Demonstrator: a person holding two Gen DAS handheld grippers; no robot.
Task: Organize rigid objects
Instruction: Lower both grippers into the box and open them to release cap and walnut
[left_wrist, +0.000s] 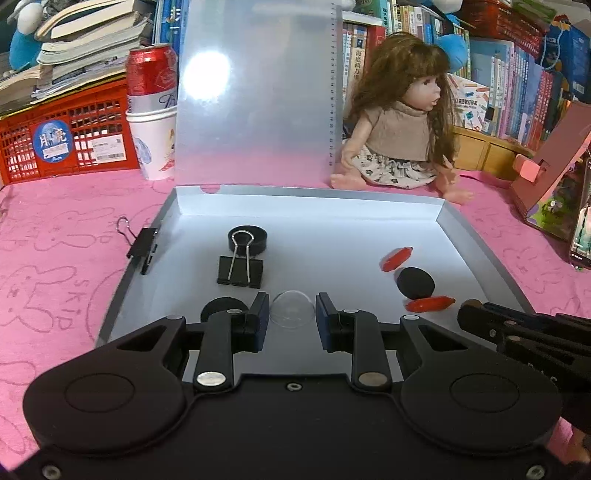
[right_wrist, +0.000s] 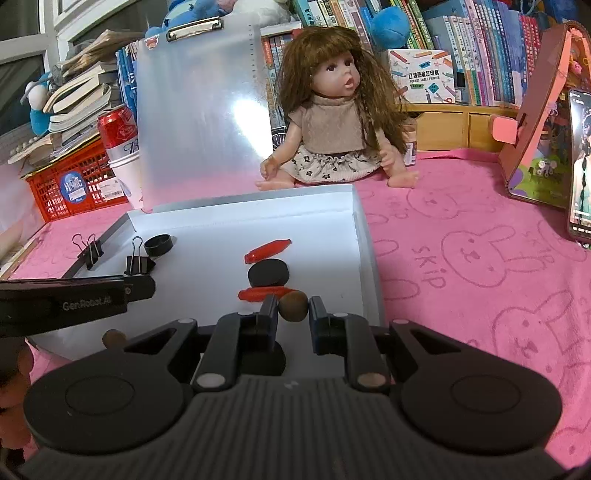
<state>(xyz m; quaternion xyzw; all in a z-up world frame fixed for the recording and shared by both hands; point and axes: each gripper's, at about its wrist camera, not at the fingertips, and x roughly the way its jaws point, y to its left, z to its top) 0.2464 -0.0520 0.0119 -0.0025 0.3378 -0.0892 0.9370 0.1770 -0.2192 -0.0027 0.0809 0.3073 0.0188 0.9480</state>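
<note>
Your left gripper (left_wrist: 291, 314) tilted down over the tray (left_wrist: 491, 251), clamping a clear dome (left_wrist: 292, 309). Your right gripper (right_wrist: 293, 308) angled likewise, pinching a brown ball (right_wrist: 293, 305).

The left claw (left_wrist: 291, 314) points forward and downward, its blue-padded fingers (left_wrist: 260, 310) closed on a clear dome (left_wrist: 291, 308). The right claw (right_wrist: 293, 308) is angled down likewise, fingers (right_wrist: 271, 308) clamped on a small brown ball (right_wrist: 293, 305). Each claw shows in the other's view (the right one entering from the right edge, the left one from the left), so they sit side by side.
</note>
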